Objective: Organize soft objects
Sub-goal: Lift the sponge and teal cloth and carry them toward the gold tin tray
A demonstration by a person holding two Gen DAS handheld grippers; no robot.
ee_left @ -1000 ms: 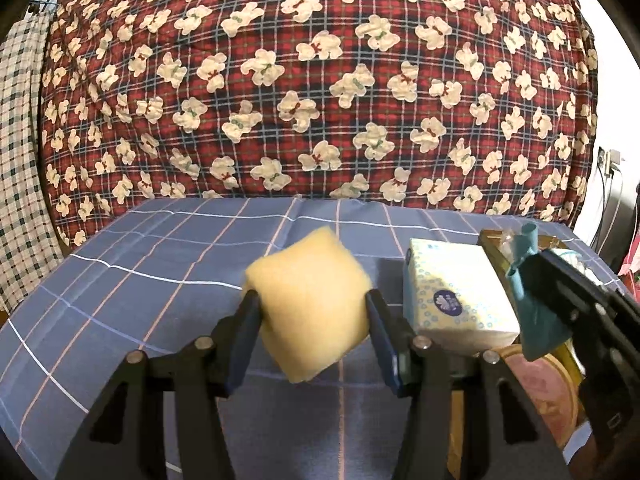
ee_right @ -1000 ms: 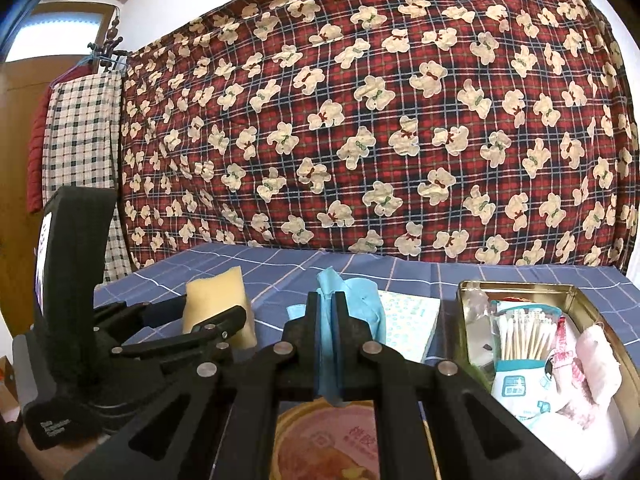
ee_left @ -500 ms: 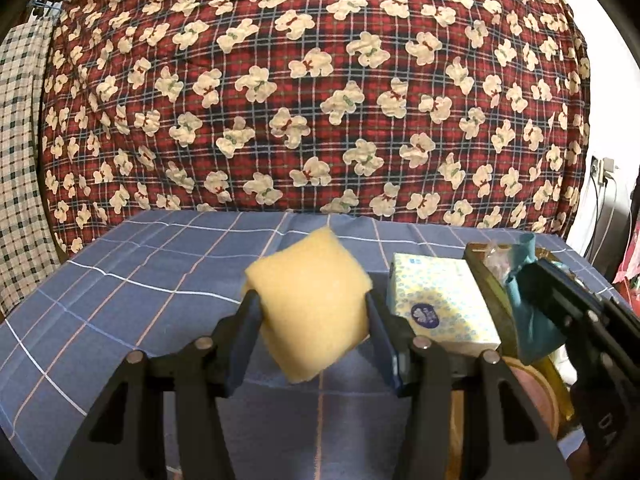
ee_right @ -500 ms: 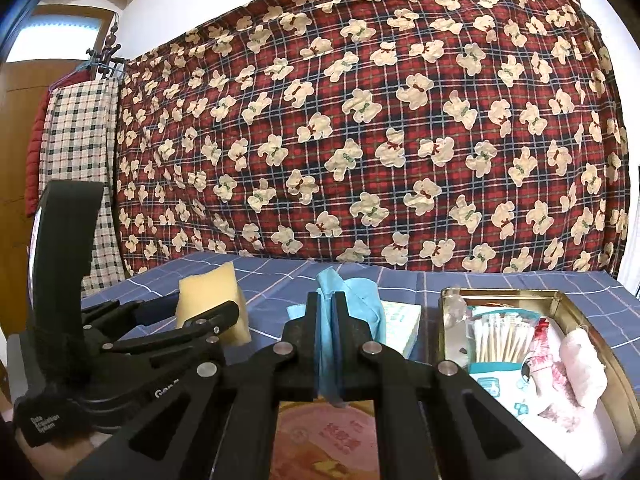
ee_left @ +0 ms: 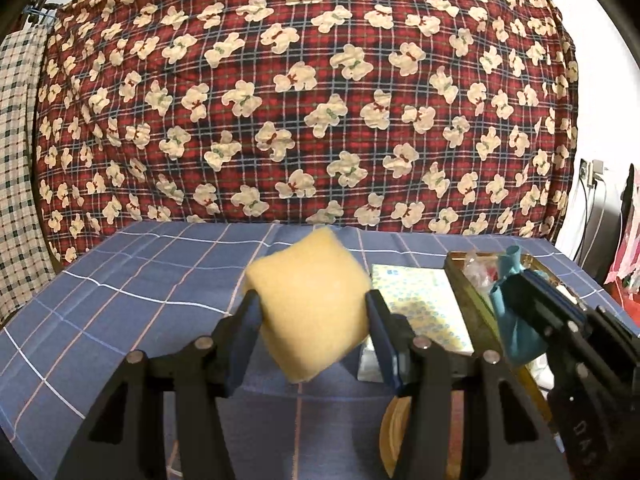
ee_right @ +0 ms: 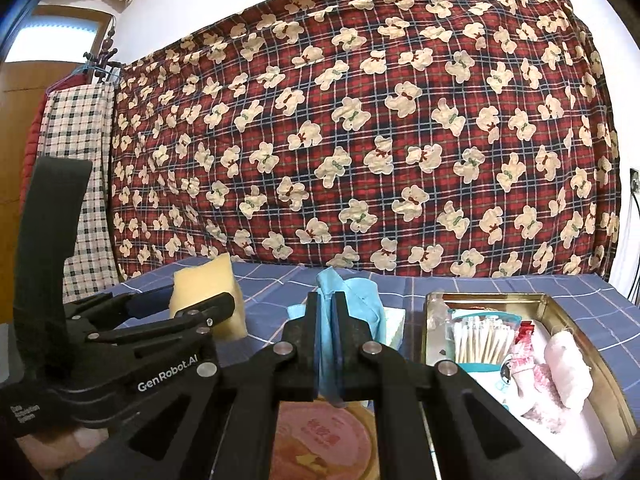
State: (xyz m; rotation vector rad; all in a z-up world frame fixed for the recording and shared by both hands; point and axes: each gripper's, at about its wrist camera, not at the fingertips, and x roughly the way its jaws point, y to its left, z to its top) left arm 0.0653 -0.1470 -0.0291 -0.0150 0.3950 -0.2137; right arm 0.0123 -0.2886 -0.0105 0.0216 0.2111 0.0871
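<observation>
Yellow foam sponge block (ee_left: 310, 304) sits pinched between the left gripper (ee_left: 312, 320) fingers, held above the blue checked cloth, left of the gold metal tin (ee_right: 600, 364). The right gripper (ee_right: 326, 334) is pressed tight on a teal fabric piece (ee_right: 352, 300). The tin looks already crowded with 1 cotton-swab pack (ee_right: 482, 338) and pink soft items, so the springy sponge may bulge out or catch its rim.
</observation>
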